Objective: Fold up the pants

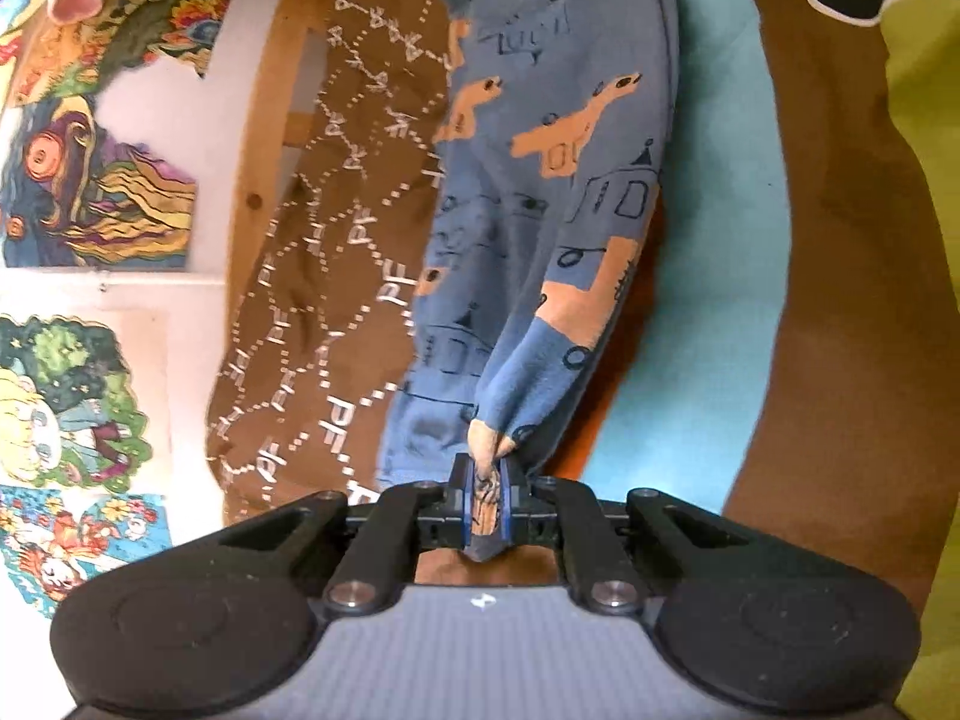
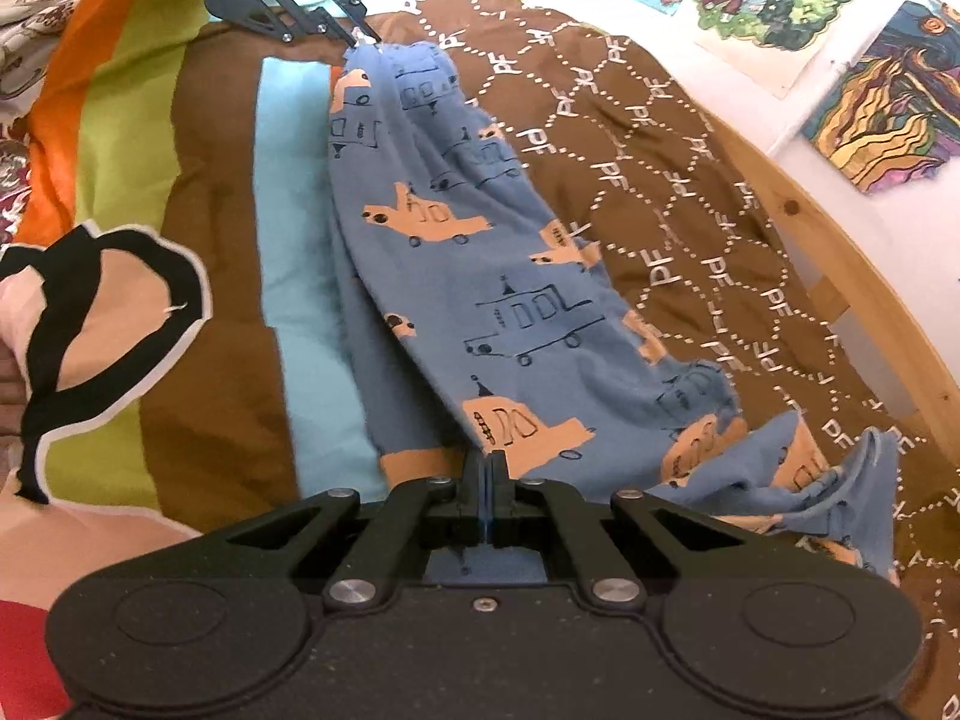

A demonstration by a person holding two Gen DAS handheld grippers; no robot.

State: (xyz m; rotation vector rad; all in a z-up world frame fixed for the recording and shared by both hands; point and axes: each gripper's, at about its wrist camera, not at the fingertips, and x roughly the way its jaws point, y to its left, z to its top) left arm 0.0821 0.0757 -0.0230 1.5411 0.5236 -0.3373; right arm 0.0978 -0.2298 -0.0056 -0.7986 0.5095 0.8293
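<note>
I see my left gripper and right gripper as matte black linkage arms with silver screws, round black caps at both sides, blue-edged fingers, and a grey ribbed body on the left one.

Bed, striped blanket; brown patterned cloth and blue pants on it.

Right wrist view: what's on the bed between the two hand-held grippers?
Only the blue pants, stretched from the left hand-held gripper to the right hand-held gripper, over the brown patterned blanket and striped cover. The right wrist view shows it.
</note>
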